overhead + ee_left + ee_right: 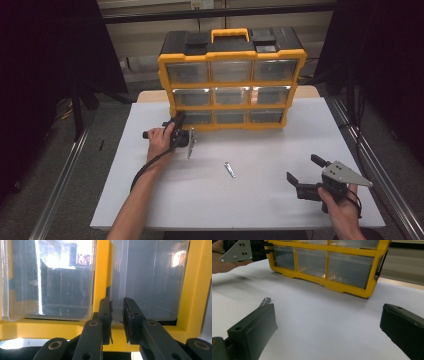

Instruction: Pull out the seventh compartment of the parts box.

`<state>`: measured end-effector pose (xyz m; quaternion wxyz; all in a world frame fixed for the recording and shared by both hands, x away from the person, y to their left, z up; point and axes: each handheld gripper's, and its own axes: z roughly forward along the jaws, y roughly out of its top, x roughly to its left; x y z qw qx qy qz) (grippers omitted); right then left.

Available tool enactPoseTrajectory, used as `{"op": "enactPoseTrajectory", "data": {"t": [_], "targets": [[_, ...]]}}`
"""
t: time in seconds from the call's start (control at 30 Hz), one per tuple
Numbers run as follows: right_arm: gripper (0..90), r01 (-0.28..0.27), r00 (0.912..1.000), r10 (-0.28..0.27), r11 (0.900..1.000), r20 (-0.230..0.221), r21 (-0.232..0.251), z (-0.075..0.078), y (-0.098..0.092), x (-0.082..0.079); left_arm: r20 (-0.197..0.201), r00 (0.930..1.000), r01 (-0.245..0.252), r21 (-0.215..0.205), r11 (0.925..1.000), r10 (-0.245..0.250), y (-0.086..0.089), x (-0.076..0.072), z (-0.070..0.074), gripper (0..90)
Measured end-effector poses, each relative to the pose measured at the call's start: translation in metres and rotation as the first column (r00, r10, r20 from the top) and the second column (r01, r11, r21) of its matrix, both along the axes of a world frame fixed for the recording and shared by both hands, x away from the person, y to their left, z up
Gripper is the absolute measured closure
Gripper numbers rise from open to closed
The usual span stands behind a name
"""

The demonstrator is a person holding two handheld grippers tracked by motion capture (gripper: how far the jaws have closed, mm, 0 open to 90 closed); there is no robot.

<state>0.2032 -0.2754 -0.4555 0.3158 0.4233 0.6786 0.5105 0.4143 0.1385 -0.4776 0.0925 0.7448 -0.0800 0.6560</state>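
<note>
Left gripper [117, 322] jaws on bottom-left drawer [147, 277] tab

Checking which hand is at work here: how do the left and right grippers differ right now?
The left gripper is up against the yellow drawer cabinet, its jaws nearly closed on the edge of a clear drawer in the bottom row; the right gripper sits low over the white table, away from the cabinet. The right gripper's jaws stand wide open and empty. Both are black, two-jawed and hand-held.
</note>
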Motion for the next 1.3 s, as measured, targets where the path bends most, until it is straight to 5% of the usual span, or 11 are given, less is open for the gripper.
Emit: {"op": "enactPoseTrajectory", "data": {"t": [0.4,0.43,0.47,0.5,0.53,0.83,0.87,0.9,0.93,1.3], "targets": [[0.4,0.001,1.0000,-0.001,1.000,0.000,0.001,0.0000,-0.0004,-0.0003,-0.006,0.9999,0.010,-0.027,0.9996,-0.010,0.0008,-0.0008,0.0028,77.5],[0.4,0.003,1.0000,-0.003,1.000,0.001,0.000,0.0002,-0.0007,-0.0005,-0.023,0.9995,0.021,-0.064,0.9977,-0.023,0.0010,0.0000,0.0005,77.5],[0.4,0.003,1.0000,-0.003,1.000,-0.001,0.003,0.0004,-0.0009,-0.0007,-0.029,0.9995,0.014,-0.025,0.9996,-0.014,0.0011,-0.0003,0.0032,77.4],[0.4,0.004,1.0000,-0.004,1.000,-0.001,0.002,0.0002,-0.0010,-0.0006,-0.006,0.9998,0.018,-0.036,0.9992,-0.018,0.0011,-0.0010,0.0033,77.4],[0.4,0.004,1.0000,-0.004,1.000,0.000,0.001,0.0002,-0.0010,-0.0006,-0.028,0.9993,0.024,-0.050,0.9985,-0.025,0.0015,-0.0009,0.0031,77.4],[0.4,0.001,1.0000,-0.001,1.000,-0.001,0.001,0.0003,-0.0011,-0.0009,-0.020,0.9996,0.020,-0.024,0.9995,-0.021,0.0010,-0.0035,0.0060,77.5],[0.4,0.000,1.0000,0.000,1.000,-0.001,0.001,0.0002,-0.0012,-0.0009,-0.034,0.9991,0.024,-0.033,0.9992,-0.025,0.0016,-0.0030,0.0055,77.4],[0.4,0.000,1.0000,0.000,1.000,-0.001,0.001,0.0003,-0.0014,-0.0009,-0.028,0.9989,0.035,-0.092,0.9951,-0.038,0.0021,-0.0028,0.0023,77.3],[0.3,-0.001,1.0000,0.001,1.000,-0.001,0.002,0.0002,-0.0012,-0.0010,-0.028,0.9995,0.015,-0.052,0.9985,-0.016,0.0022,-0.0043,0.0052,77.1],[0.4,-0.009,0.9999,0.009,1.000,-0.005,0.004,0.0005,-0.0009,-0.0021,-0.034,0.9991,0.022,-0.042,0.9989,-0.023,0.0038,-0.0059,0.0049,77.2]]}}
